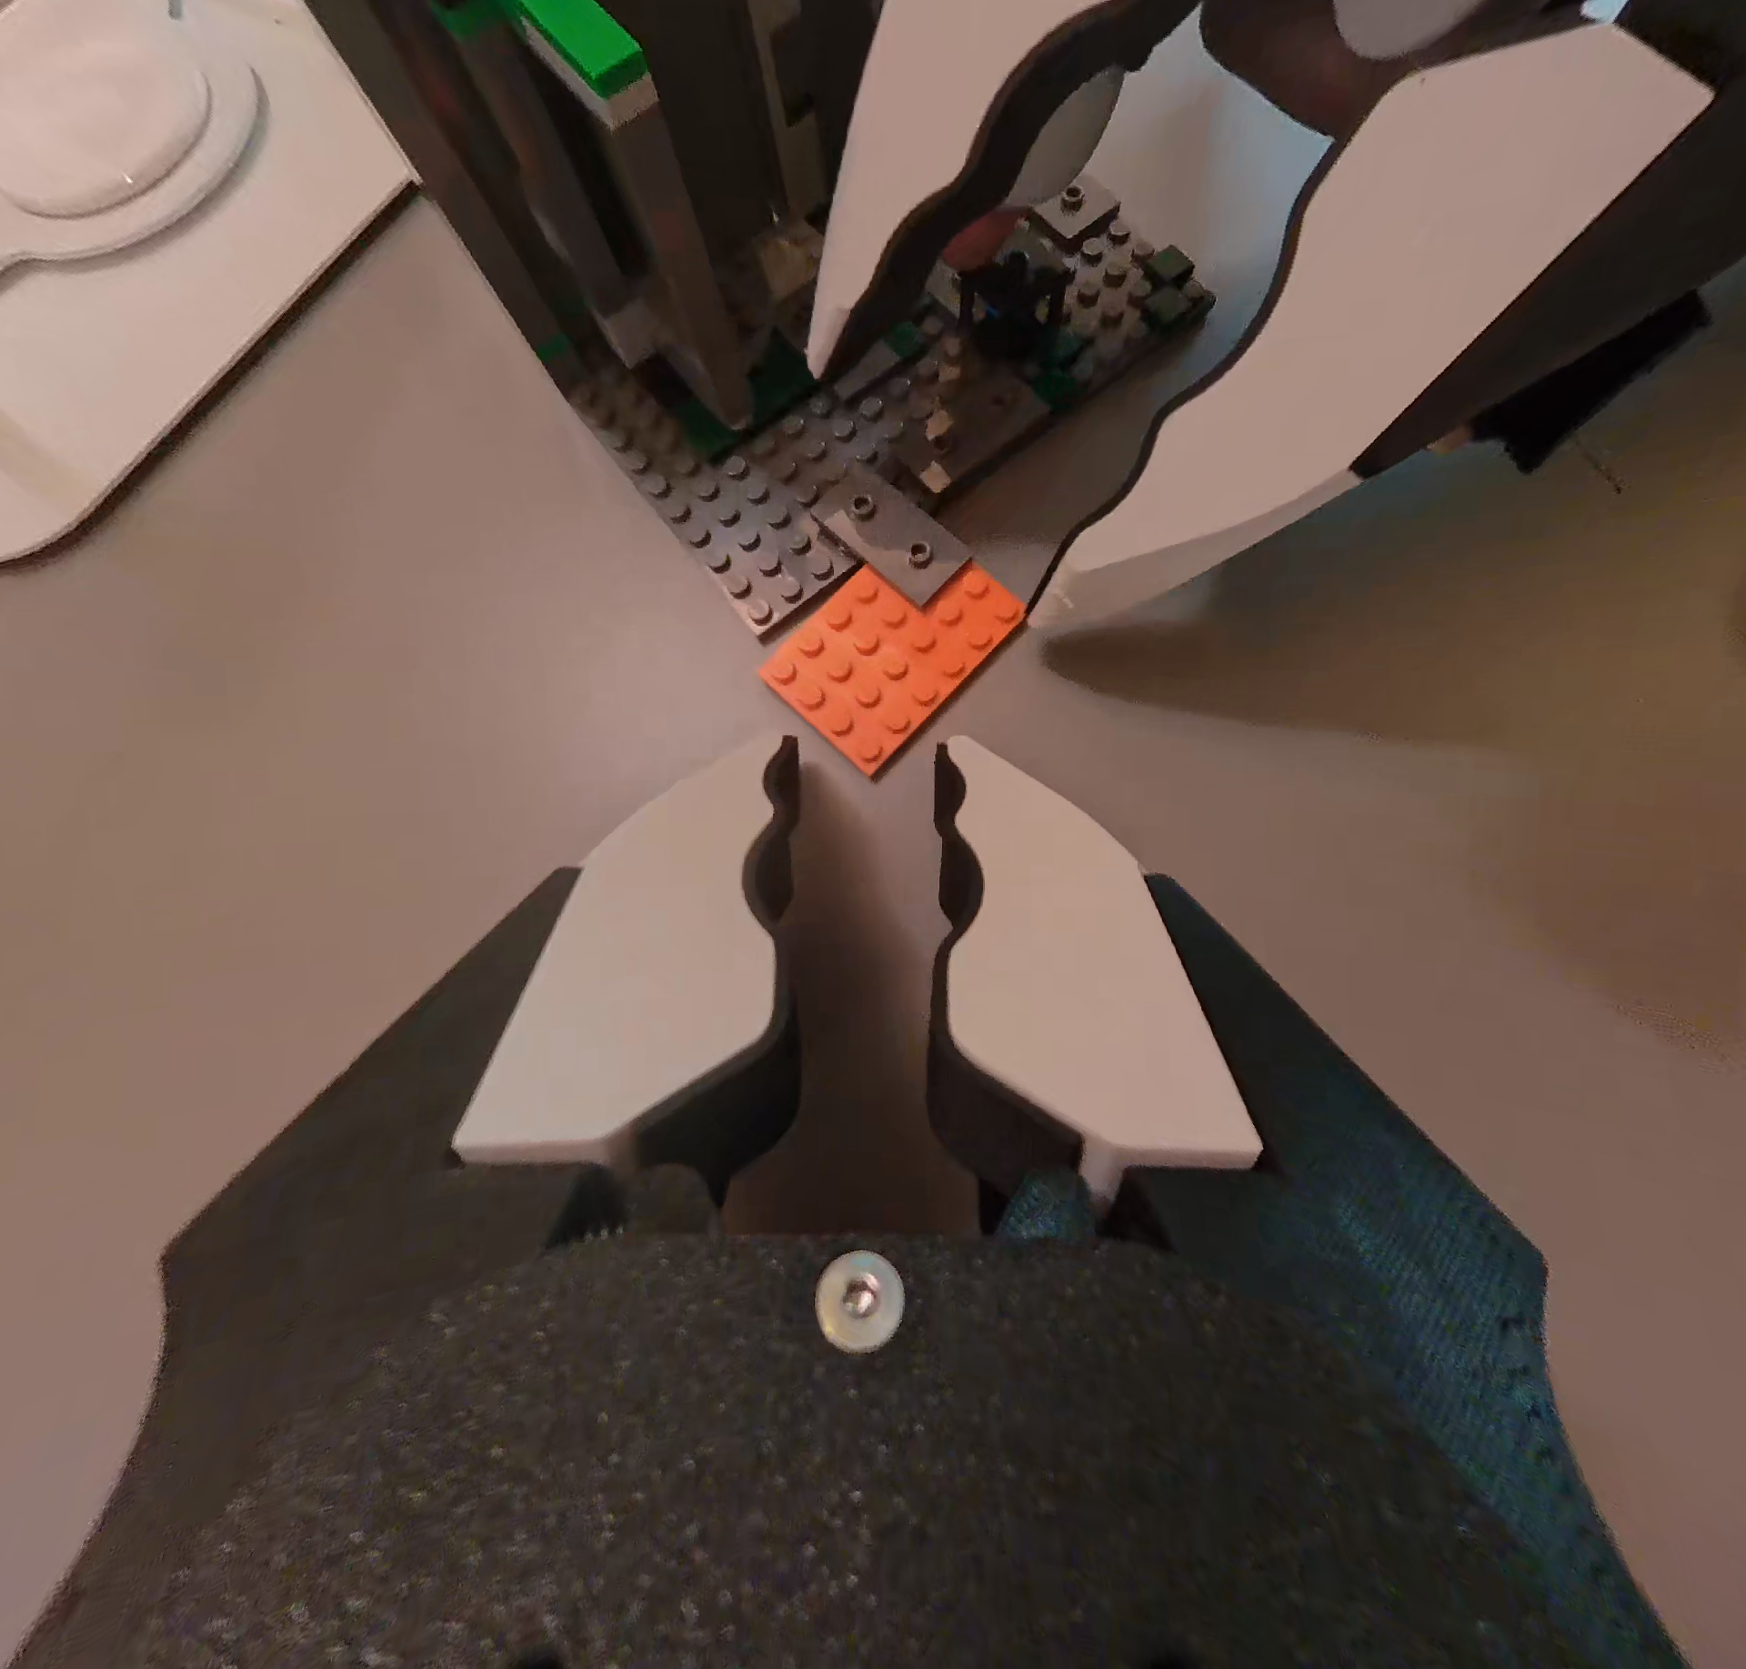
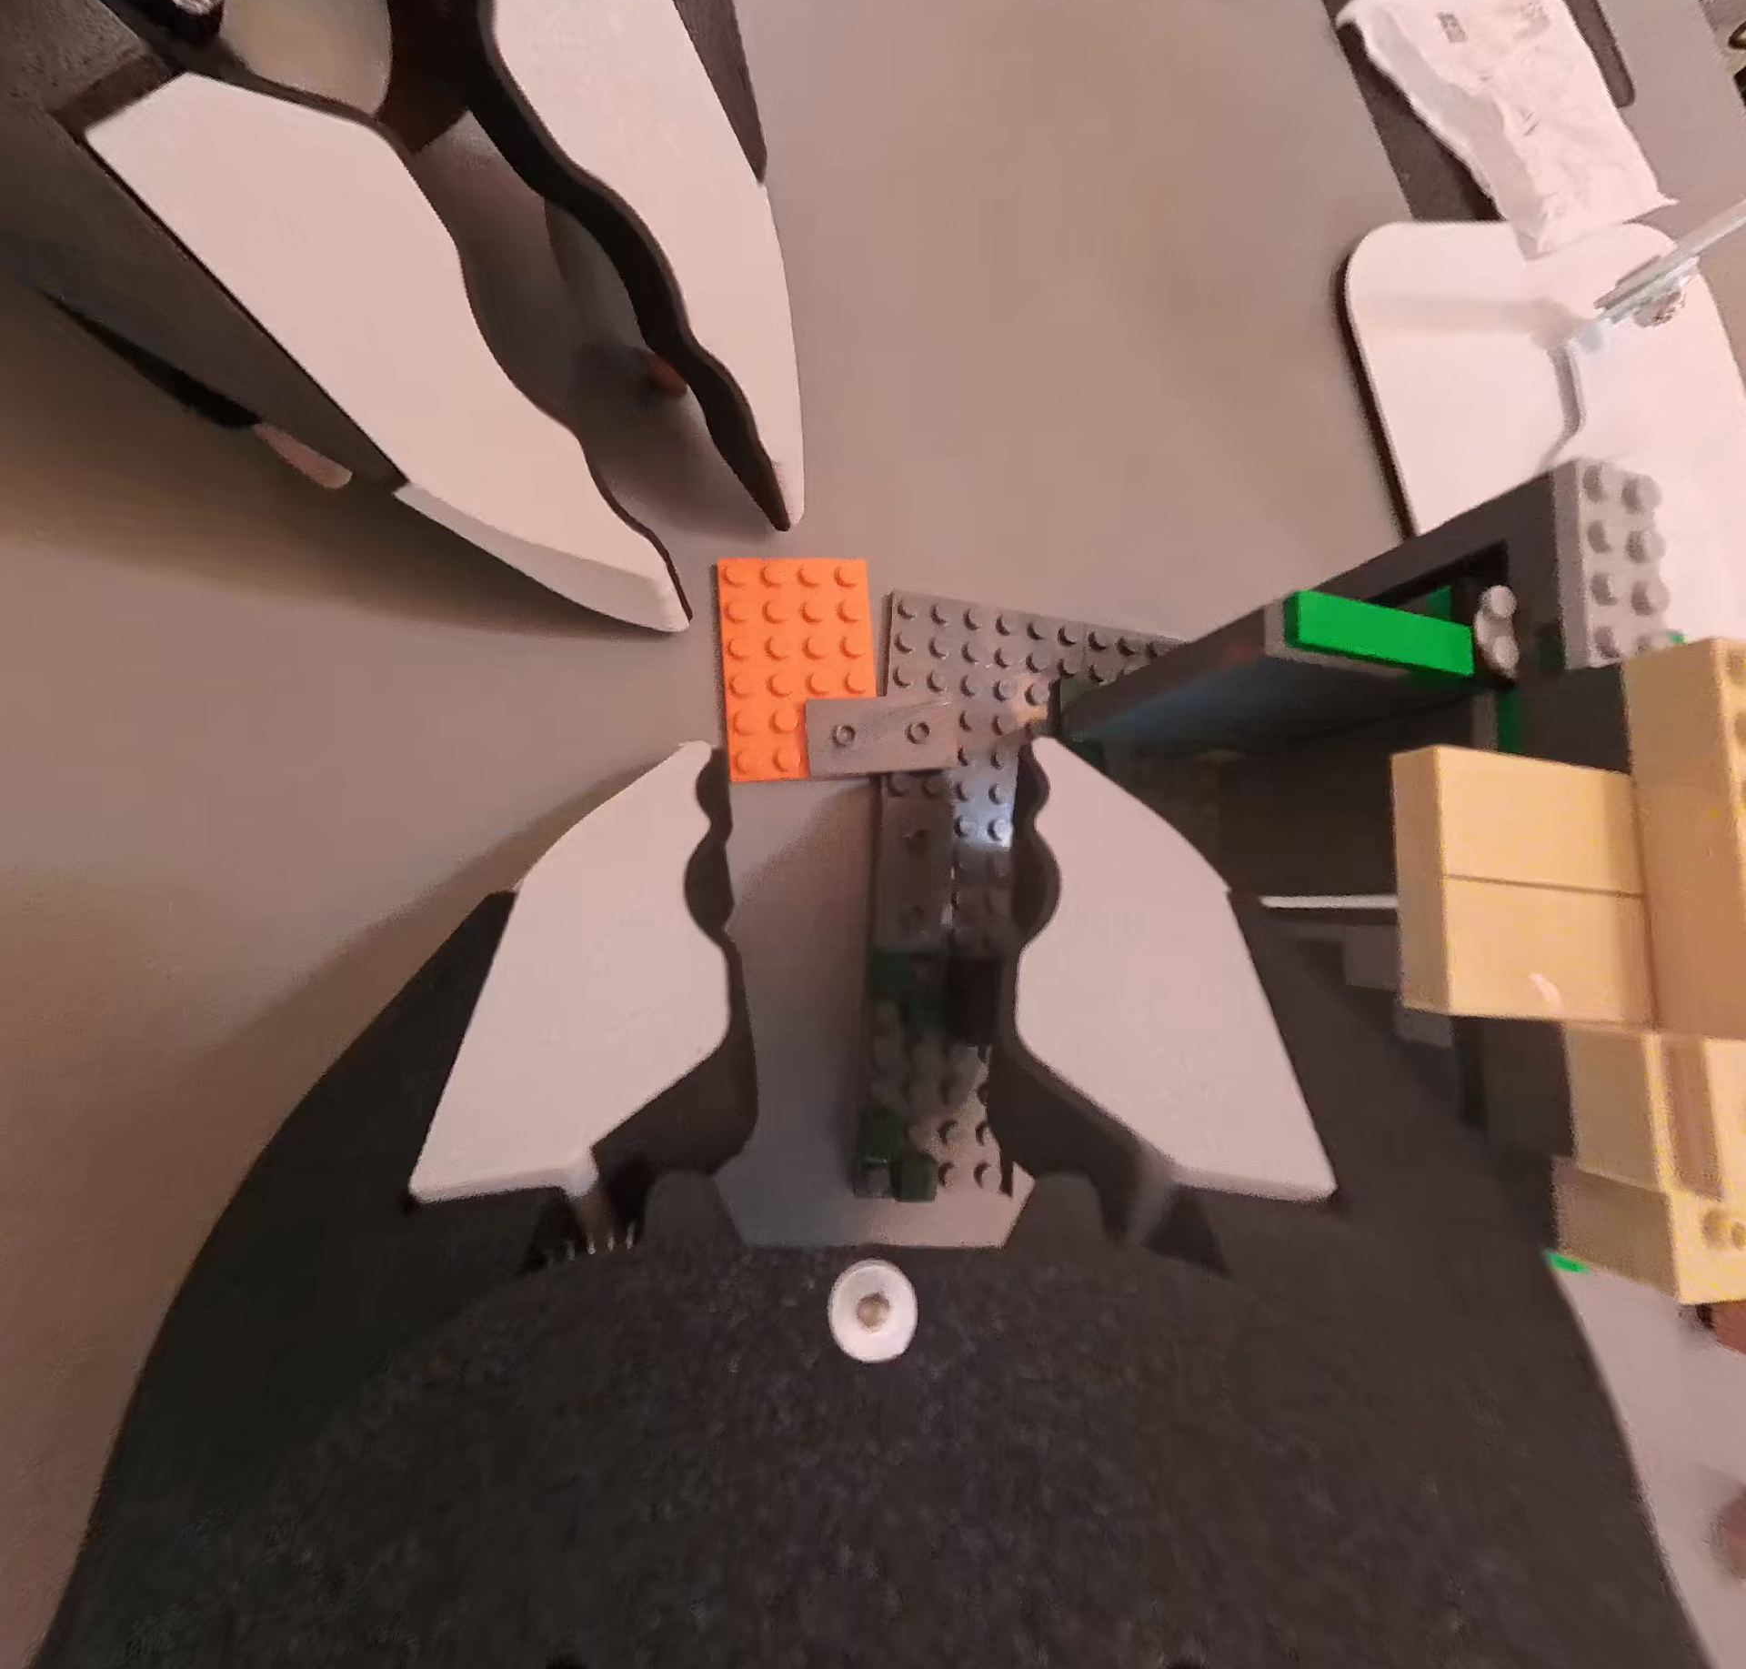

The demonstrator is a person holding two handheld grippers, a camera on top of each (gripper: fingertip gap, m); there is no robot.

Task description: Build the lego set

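Note:
An orange studded plate (image 1: 874, 679) lies on the grey table against a dark grey baseplate (image 1: 746, 509). A flat grey tile with two studs (image 1: 893, 532) bridges the two. My left gripper (image 1: 867, 750) is open and empty, its tips just short of the orange plate's near corner. My right gripper (image 1: 931, 485) comes from the far side, open, straddling the build. In the right wrist view, the right gripper (image 2: 869, 747) is open and empty over a grey strip of the model, just behind the tile (image 2: 883, 737). The orange plate (image 2: 784, 650) and left gripper (image 2: 732, 573) lie beyond.
A tall dark tower with a green brick on top (image 1: 567, 8) rises from the baseplate. It also shows in the right wrist view (image 2: 1370, 641), beside tan blocks (image 2: 1512, 887). A white tray (image 1: 123, 206) sits at the left. A printed bag (image 2: 1502, 93) lies far right.

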